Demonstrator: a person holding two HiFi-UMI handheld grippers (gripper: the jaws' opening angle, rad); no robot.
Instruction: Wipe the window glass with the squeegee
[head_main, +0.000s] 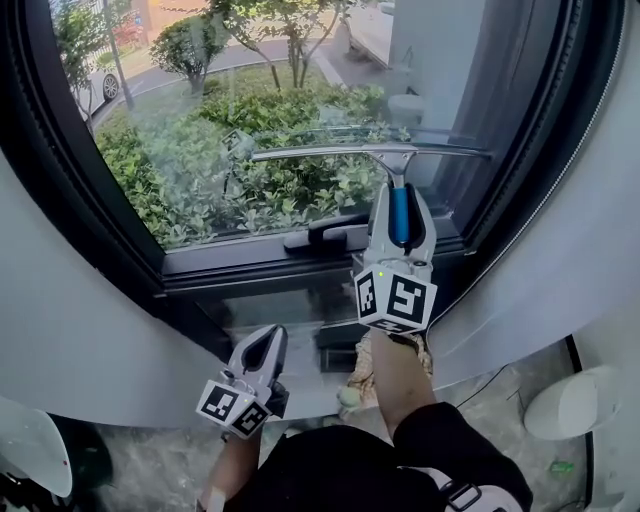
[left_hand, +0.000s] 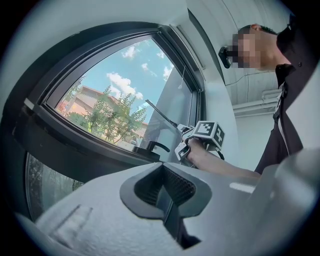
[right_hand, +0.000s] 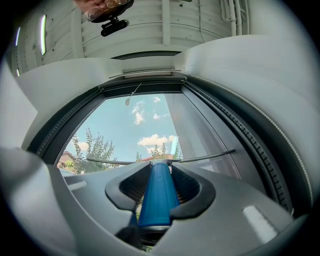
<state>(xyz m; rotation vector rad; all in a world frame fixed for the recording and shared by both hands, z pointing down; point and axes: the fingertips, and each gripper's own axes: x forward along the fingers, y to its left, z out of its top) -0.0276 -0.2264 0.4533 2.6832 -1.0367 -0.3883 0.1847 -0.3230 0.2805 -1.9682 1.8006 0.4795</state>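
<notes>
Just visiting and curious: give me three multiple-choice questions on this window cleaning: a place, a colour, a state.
1. Where is the squeegee? A on the floor; B up at the window glass; C on a table.
2. Its handle is what colour? A red; B blue; C yellow.
3. The left gripper is: A wide open; B shut on a cloth; C shut, empty.
Answers: B, it lies across the glass; B, blue shows between the jaws of the right gripper; C, its jaws meet on nothing.

Left gripper (head_main: 270, 340): pale grey shell, dark ribbed pads (left_hand: 176, 186), white marker cube (head_main: 235, 408) with black squares.
Right gripper (head_main: 400, 200): same grey shell, larger-looking cube (head_main: 393, 298), small green light.
Sleeve (head_main: 450, 440): black.
</notes>
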